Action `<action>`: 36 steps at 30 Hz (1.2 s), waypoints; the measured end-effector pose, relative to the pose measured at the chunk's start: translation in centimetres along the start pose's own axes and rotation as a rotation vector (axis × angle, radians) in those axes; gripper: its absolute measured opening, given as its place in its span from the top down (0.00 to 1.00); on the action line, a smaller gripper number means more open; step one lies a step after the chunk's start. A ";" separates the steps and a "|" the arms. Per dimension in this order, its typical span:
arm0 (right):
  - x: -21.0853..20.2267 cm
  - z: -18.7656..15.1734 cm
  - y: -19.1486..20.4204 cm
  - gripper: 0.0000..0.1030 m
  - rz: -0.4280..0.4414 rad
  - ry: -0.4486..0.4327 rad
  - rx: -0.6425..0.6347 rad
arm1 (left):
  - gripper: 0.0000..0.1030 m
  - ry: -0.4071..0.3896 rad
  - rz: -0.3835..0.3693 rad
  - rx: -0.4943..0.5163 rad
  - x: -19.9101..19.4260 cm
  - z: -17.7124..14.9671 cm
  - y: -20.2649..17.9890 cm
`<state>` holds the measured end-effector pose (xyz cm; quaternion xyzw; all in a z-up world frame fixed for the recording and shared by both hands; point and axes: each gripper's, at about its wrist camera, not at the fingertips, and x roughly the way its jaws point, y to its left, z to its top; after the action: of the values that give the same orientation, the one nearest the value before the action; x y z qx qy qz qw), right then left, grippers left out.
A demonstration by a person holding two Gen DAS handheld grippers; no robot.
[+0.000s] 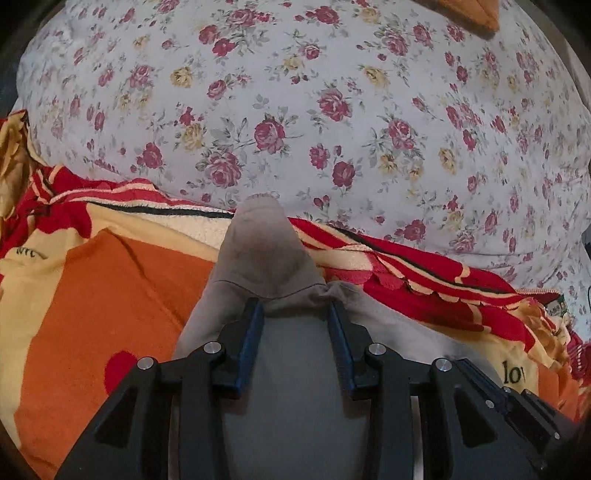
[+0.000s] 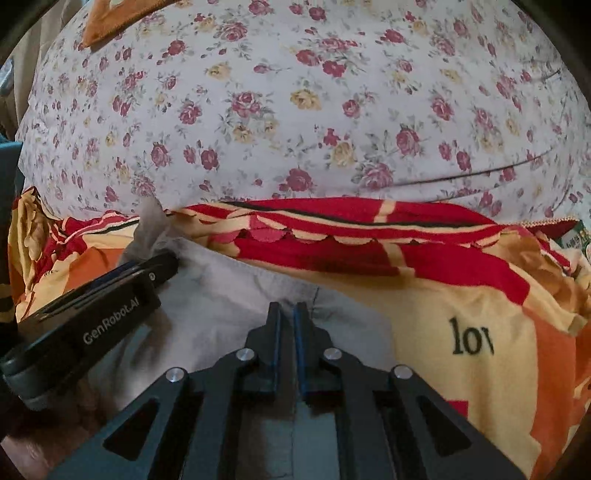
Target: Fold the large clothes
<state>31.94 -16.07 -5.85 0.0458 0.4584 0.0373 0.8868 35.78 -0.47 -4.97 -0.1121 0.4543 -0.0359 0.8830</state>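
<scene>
**Two grippers on a grey garment over a bright blanket**

A grey garment (image 2: 229,295) lies on the near part of a bed, on an orange, yellow and red blanket (image 2: 461,295). The left gripper (image 1: 295,310) has its fingers spread, and a bunched grey fold rises between them. From the right wrist view, the right gripper (image 2: 287,310) is nearly closed, pinching a thin grey fold. Far behind, a floral sheet (image 1: 332,92) covers the bed. An orange cloth corner (image 1: 480,14) lies at its far edge.
</scene>
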 end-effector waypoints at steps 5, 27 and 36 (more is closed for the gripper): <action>0.0 0.2 -0.3 0.95 0.006 -0.014 0.002 | 0.74 -0.003 -0.009 -0.014 0.1 0.2 0.1; -6.8 0.2 -1.2 0.74 0.071 -0.073 0.059 | 0.72 -0.014 0.007 0.033 -7.9 1.2 -1.0; -18.5 -5.6 -0.4 0.51 0.074 -0.143 -0.014 | 0.54 -0.050 0.005 0.097 -19.8 -9.0 2.7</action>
<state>16.69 -18.17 5.87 0.0590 0.3914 0.0697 0.9157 16.78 3.93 5.07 -0.0690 0.4302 -0.0527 0.8985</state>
